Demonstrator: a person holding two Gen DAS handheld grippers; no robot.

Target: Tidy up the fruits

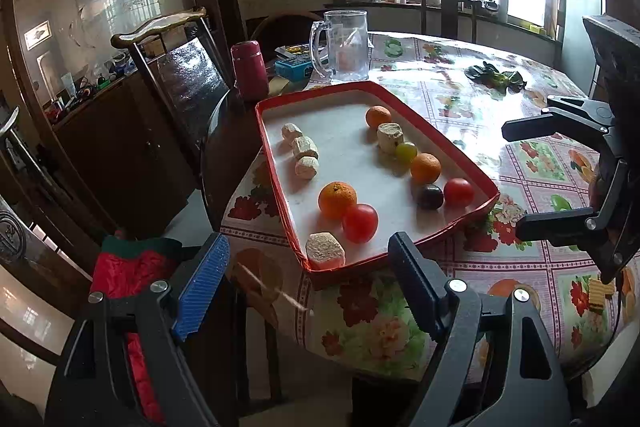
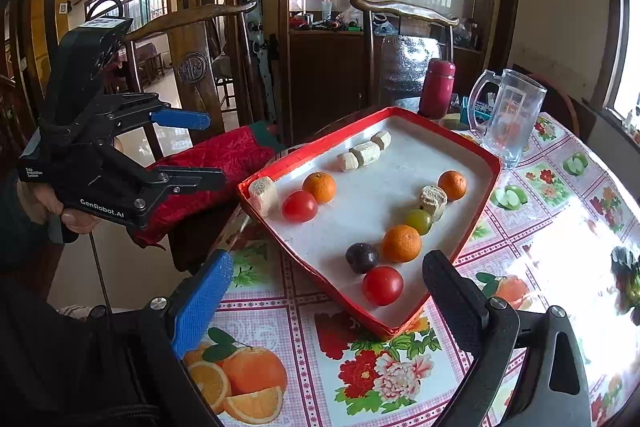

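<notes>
A red-rimmed tray (image 1: 276,163) (image 2: 486,187) lies on the table and holds three oranges (image 1: 337,199), two red tomatoes (image 1: 360,222), a green grape (image 1: 406,151), a dark plum (image 1: 430,196) and several beige cake pieces (image 1: 305,147). In the right wrist view the nearest items are a tomato (image 2: 382,285), the plum (image 2: 361,257) and an orange (image 2: 401,243). My left gripper (image 1: 310,259) is open and empty, just short of the tray's near corner. My right gripper (image 2: 326,279) is open and empty at the tray's other near corner; it also shows in the left wrist view (image 1: 510,179).
A clear glass mug (image 1: 344,45) (image 2: 510,115), a dark red flask (image 1: 250,71) (image 2: 437,87) and a blue box (image 1: 294,69) stand behind the tray. Dark leaves (image 1: 496,75) lie farther on the floral tablecloth. Wooden chairs (image 1: 176,59) and a red quilted cloth (image 2: 216,167) flank the table edge.
</notes>
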